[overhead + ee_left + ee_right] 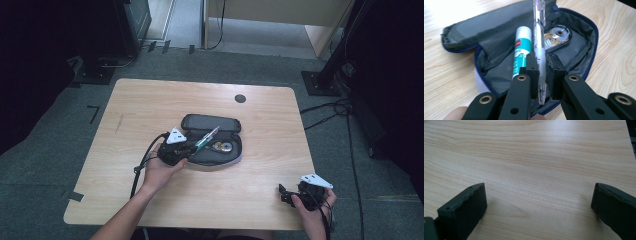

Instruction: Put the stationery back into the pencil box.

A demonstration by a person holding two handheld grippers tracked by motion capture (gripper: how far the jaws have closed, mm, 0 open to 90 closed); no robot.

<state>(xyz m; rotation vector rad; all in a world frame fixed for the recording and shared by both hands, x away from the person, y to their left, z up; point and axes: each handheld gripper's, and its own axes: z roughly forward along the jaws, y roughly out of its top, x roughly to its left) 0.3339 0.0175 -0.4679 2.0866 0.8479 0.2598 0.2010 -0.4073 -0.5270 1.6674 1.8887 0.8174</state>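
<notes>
Black grommet [240, 98] at table's [150, 100] far edge; grey carpet [50, 150].

An open dark pencil case [212, 142] lies mid-desk [150, 105]. The left gripper [187, 148], at the case's left end, holds a pen [207, 137] slanting over it. The right gripper [286, 194] rests near the desk's front right corner, well apart.

Glue stick [522, 51] and tape roll [559, 33] lie inside case [499, 27].

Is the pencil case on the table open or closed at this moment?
Open. The pencil case has its flap folded back and its zipper undone, so a glue stick and a correction tape show inside.
</notes>
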